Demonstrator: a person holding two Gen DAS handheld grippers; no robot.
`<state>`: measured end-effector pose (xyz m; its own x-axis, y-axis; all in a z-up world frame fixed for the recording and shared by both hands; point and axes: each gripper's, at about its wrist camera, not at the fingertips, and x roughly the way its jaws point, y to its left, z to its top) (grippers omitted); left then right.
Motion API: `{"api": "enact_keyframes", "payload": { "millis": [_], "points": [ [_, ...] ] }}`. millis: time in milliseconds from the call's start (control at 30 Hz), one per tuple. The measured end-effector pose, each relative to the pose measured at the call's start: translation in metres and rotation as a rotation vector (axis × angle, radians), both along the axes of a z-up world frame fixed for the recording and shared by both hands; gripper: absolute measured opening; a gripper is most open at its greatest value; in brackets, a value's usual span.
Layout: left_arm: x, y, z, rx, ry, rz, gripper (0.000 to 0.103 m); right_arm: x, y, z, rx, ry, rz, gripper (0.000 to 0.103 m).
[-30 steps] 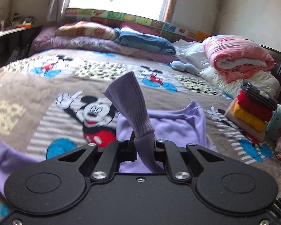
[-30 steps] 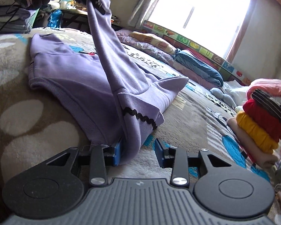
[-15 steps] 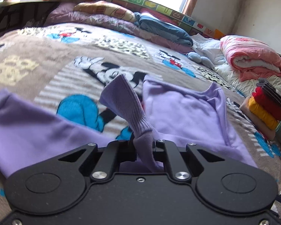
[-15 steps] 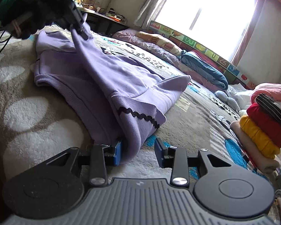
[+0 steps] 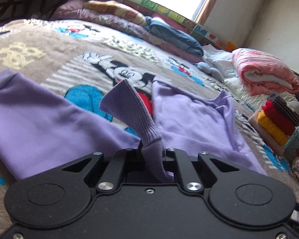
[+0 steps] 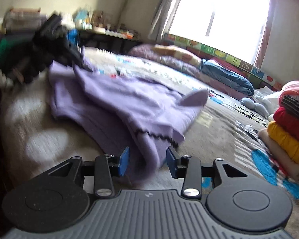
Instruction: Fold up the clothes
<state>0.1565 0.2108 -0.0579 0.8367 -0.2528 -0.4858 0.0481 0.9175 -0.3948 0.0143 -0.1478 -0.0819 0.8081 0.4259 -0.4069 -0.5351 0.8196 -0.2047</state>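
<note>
A purple sweatshirt (image 5: 191,119) lies spread on the Mickey Mouse blanket (image 5: 119,73), with part of it also at the left. My left gripper (image 5: 152,151) is shut on its ribbed sleeve cuff (image 5: 129,107), which stands up out of the jaws just above the bed. In the right wrist view the sweatshirt (image 6: 117,101) lies bunched, and a fold edged with black trim (image 6: 155,135) hangs between my right gripper's (image 6: 147,162) blue pads (image 6: 123,160). They stand apart, open. The blurred left gripper (image 6: 57,43) holds the sleeve at the far left.
A stack of folded clothes (image 5: 277,121) sits at the bed's right edge, also the stack (image 6: 289,131) in the right wrist view. A rolled pink quilt (image 5: 265,75) lies behind it. Pillows and a blue blanket (image 5: 177,33) line the head under the window. A cluttered desk (image 6: 109,33) stands left.
My left gripper has come down toward the bed with the cuff, so the raised sleeve now lies low across the sweatshirt. The right gripper stays open and is shifting, its view blurred.
</note>
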Motion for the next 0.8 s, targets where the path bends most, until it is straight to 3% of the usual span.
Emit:
{"api": "enact_keyframes", "payload": {
  "millis": [100, 233, 467, 567, 667, 800],
  "points": [
    [-0.004, -0.001, 0.005, -0.004, -0.021, -0.006, 0.007, 0.008, -0.002, 0.011, 0.114, 0.004, 0.011, 0.048],
    [-0.006, -0.001, 0.006, -0.011, -0.029, -0.002, 0.007, 0.026, 0.005, 0.013, 0.152, 0.014, 0.043, 0.054],
    [-0.003, 0.0, -0.013, 0.017, 0.041, 0.048, 0.007, 0.03, 0.014, -0.006, 0.064, 0.084, 0.09, 0.059],
    [-0.005, 0.003, -0.017, -0.006, 0.047, 0.07, 0.009, 0.03, 0.018, -0.015, 0.02, 0.114, 0.109, 0.059],
    [-0.008, 0.01, -0.012, -0.008, 0.049, 0.101, 0.017, 0.03, 0.02, -0.02, -0.007, 0.127, 0.12, 0.059],
    [-0.017, 0.032, 0.001, -0.006, 0.047, 0.188, 0.038, 0.028, 0.02, -0.022, -0.012, 0.107, 0.133, 0.066]
  ]
}}
